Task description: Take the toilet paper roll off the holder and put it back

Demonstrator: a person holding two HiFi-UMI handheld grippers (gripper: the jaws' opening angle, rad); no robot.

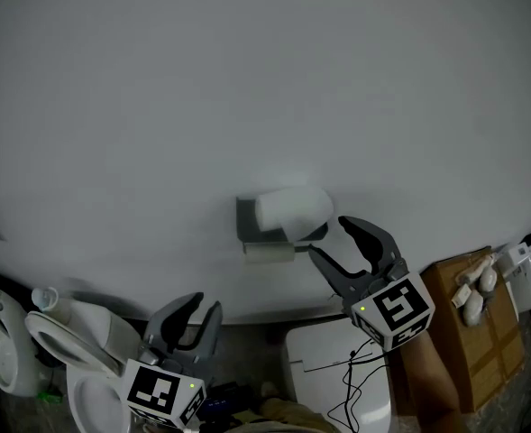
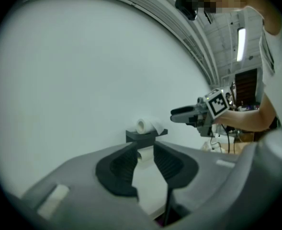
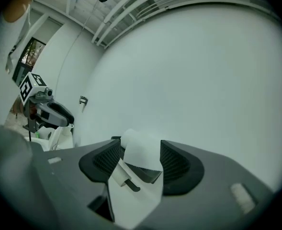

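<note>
Roll [image 1: 292, 207]: lay on top of the holder [image 1: 245, 219] on the wall, gripped by nothing
Right gripper [image 1: 328, 237]: just beside the roll, jaws spread wide, roll framed between them, pads not pressing it
Left gripper [image 1: 204, 305]: low, well apart from the holder, jaws part-open, empty
Progress, judged: roll sat at the holder; whether the lift-off was already done or not yet begun could not be told
</note>
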